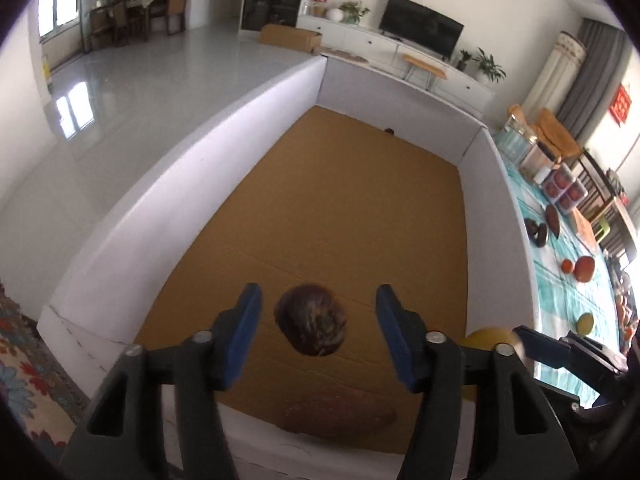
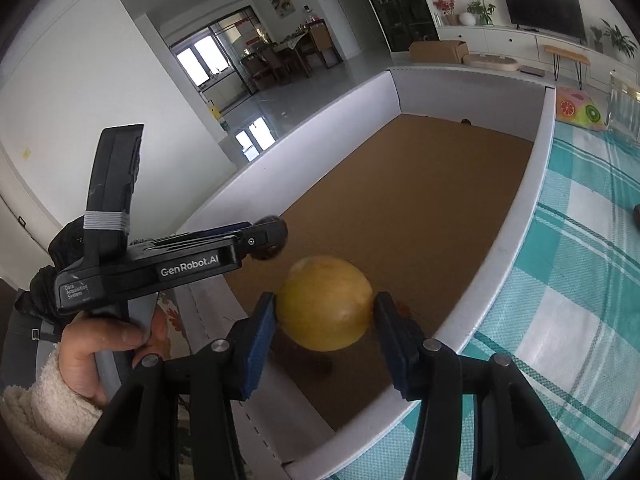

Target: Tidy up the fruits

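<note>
Left gripper (image 1: 319,330): blue pads stand wide, with clear gaps on both sides of a dark brown round fruit (image 1: 311,319) that sits between them in the frame; nothing presses on it, so I read it as released. It appears over the brown cardboard floor of the white-walled box (image 1: 192,152), near the box's near end; whether it is falling or already resting I cannot tell. Right gripper (image 2: 325,322): pads sit at either flank of a yellow citrus fruit (image 2: 325,303), the left pad touching or nearly so, the right pad at its edge. Whether the grip is firm or just loosening cannot be settled from the wrist view; the fruit hangs above the box floor, just inside the near wall, with its shadow below. A person's hand (image 2: 108,344) in a fleecy cuff carries the left tool, seen at the left of the right wrist view. Outside the box, on the teal checked cloth (image 2: 560,280), more fruits (image 1: 585,269) lie well apart, unsorted. Step in hand, as judged: depositing two fruits in the box, left one let go, right one at the point of release. Next move probably calls for spreading the right jaws fully while low over the cardboard, so the citrus does not roll against the dark fruit, then lifting both tools clear of the wall toward the cloth.
</note>
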A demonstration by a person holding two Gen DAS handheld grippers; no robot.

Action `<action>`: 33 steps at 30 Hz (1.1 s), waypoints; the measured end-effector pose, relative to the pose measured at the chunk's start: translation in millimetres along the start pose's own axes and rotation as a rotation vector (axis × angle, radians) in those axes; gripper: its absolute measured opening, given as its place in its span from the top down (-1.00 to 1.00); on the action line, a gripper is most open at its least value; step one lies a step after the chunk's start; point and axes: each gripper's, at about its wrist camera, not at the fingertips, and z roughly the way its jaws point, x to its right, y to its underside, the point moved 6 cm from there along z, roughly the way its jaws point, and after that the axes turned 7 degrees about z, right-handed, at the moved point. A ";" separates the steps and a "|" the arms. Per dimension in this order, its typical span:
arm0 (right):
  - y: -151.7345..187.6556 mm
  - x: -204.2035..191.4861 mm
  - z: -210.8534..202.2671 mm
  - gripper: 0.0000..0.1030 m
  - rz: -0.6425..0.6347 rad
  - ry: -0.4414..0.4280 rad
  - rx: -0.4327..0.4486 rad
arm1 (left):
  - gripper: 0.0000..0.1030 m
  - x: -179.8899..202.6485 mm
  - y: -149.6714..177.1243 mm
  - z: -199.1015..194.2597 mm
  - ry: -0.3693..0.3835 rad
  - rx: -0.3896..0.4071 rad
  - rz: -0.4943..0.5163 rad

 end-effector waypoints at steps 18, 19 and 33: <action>125.9 255.4 -186.7 -0.76 0.417 0.628 0.334 | -0.87 255.6 29.6 -23.0 0.431 0.038 0.390; 135.9 265.4 -194.0 -0.76 0.460 0.645 0.352 | -0.87 276.6 39.0 -14.4 0.467 0.010 0.414; 164.1 293.6 -215.3 -0.79 0.635 0.705 0.377 | -0.86 340.5 83.5 101.4 0.266 -0.034 0.607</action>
